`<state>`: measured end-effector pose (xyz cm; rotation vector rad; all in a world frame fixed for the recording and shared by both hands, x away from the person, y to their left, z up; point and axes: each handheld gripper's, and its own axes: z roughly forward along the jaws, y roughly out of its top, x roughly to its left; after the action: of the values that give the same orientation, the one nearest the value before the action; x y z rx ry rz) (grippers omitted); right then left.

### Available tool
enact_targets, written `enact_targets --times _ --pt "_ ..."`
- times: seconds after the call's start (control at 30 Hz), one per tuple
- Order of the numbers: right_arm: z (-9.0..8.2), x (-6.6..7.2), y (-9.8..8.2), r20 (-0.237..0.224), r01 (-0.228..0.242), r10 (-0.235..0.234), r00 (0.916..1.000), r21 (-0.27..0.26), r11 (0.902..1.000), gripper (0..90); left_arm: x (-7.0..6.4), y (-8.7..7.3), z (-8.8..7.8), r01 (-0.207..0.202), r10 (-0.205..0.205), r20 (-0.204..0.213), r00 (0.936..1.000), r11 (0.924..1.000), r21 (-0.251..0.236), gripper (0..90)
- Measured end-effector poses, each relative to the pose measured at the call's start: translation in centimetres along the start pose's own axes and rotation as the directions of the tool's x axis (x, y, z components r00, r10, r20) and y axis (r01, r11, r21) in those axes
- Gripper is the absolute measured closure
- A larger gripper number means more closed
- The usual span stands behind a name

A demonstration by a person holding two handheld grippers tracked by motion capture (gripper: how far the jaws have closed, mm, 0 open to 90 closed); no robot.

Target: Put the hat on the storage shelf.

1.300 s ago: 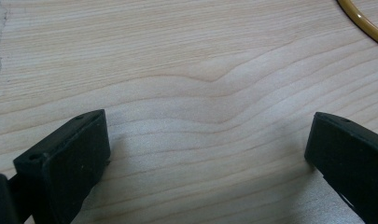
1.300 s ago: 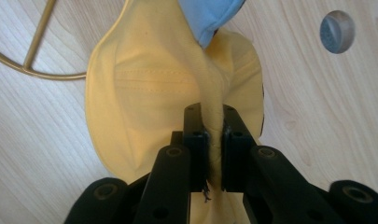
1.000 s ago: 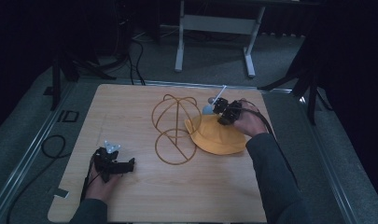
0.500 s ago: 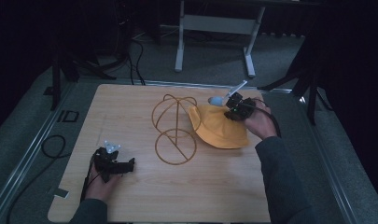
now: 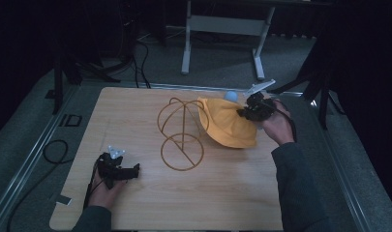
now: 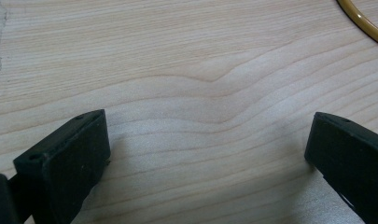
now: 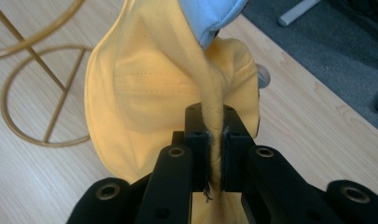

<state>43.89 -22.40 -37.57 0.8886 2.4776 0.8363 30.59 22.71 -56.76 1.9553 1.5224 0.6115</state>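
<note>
The left hand (image 5: 106, 186) rests on the table near its near-left corner, forearm entering over the near edge. The left gripper (image 5: 130, 171) it holds lies low and level, jaws standing wide apart with bare wood between them. The right forearm reaches up the right side toward the far-right corner; the right gripper (image 7: 216, 140), lifted off the surface, has its jaws pinched tight on a fold of yellow fabric.
</note>
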Motion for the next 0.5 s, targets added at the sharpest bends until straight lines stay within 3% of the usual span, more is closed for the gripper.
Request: enact_targets --times 0.5 --pt "-2.3 -1.2 -0.4 -0.032 -0.045 0.041 0.9987 -0.121 0.9916 84.8 0.0 0.0 0.0 0.002 -0.002 0.000 1.0000 1.0000 -0.001 0.2"
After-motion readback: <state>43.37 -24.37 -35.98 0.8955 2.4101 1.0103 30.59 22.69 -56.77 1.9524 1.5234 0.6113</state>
